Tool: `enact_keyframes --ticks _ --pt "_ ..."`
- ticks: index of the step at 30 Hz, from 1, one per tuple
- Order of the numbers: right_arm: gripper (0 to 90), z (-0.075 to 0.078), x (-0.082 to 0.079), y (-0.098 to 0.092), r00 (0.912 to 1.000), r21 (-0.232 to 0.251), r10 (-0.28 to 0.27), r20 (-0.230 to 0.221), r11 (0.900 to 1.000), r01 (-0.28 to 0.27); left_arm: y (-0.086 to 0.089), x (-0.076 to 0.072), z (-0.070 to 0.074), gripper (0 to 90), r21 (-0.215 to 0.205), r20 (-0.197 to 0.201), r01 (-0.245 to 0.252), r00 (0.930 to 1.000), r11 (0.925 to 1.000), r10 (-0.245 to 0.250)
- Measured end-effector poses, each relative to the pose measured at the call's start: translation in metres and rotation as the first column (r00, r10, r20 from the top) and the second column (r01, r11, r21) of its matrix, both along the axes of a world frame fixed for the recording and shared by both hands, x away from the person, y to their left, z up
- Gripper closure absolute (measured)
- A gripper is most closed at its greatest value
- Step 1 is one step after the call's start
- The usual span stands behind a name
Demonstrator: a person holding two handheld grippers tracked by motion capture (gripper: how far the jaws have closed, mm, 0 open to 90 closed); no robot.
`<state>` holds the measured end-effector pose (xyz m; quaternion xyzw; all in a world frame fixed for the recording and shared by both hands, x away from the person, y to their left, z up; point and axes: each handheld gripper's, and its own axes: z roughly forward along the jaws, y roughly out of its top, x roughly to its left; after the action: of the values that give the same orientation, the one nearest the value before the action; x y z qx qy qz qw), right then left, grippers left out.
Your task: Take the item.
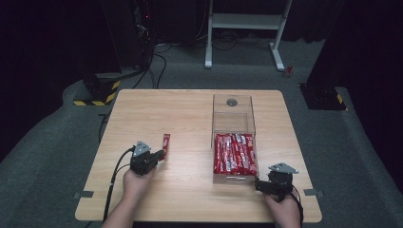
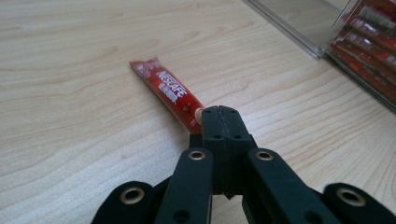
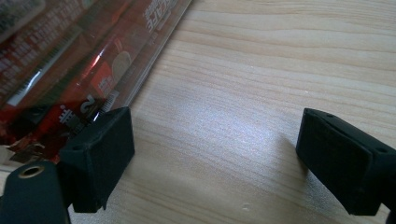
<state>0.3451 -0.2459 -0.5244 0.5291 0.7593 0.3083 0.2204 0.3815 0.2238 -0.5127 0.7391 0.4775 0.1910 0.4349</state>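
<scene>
Black jaws of the left gripper (image 2: 219, 122) rise from the bottom of the left gripper view, pressed together and clamped on the near end of a red sachet (image 2: 169, 93), which lies flat on the table (image 2: 70, 140) and runs from the jaw tips toward the upper left of that frame. By size: the table is a light wood top that takes the middle of the high view, with grey carpet around it, a white frame at the upper centre and dark stands at the upper left and right. Next comes a clear box (image 1: 234, 142), right of centre in the high view; its near half is packed with a row of red sachets, its far half is bare, and a grey round spot shows on its far top. Then the two hands, which enter from the bottom edge: the left gripper (image 1: 159, 156) sits lower left of centre with the sachet (image 1: 166, 145) reaching up from it, well apart from the box; the right gripper (image 1: 259, 184) sits at the lower right, just beside the box's near right corner. Its jaws stand wide apart with bare wood between them, as the right gripper view shows; the left one of them lies just beside the box wall (image 3: 154, 56), though contact cannot be told. Nothing lies between sachet and box. The left gripper view alone makes the sachet's white lettering legible; the box (image 2: 327, 42) fills its upper right corner.
</scene>
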Motion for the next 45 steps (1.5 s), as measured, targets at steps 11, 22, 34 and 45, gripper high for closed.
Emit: enact_keyframes --ticks 11,22,34,45 --pt "11.3 0.000 0.000 0.000 1.0000 0.000 0.000 0.000 1.000 0.000 -0.001 0.004 -0.005 90.0 0.010 -0.041 -0.014 0.9991 0.9999 0.015" --pt "11.3 0.000 0.000 0.000 1.0000 0.000 0.000 0.000 1.000 0.000 -0.002 0.006 -0.008 89.0 0.015 -0.069 -0.020 0.9974 0.9997 0.021" --pt "11.3 0.000 0.000 0.000 1.0000 0.000 0.000 0.000 1.000 0.000 0.003 -0.002 0.004 65.1 -0.005 -0.057 0.017 0.9982 0.9998 -0.018" --pt "11.3 0.000 0.000 0.000 1.0000 0.000 0.000 0.000 1.000 0.000 0.006 -0.017 0.014 52.0 0.014 -0.029 0.024 0.9993 0.9996 -0.023"
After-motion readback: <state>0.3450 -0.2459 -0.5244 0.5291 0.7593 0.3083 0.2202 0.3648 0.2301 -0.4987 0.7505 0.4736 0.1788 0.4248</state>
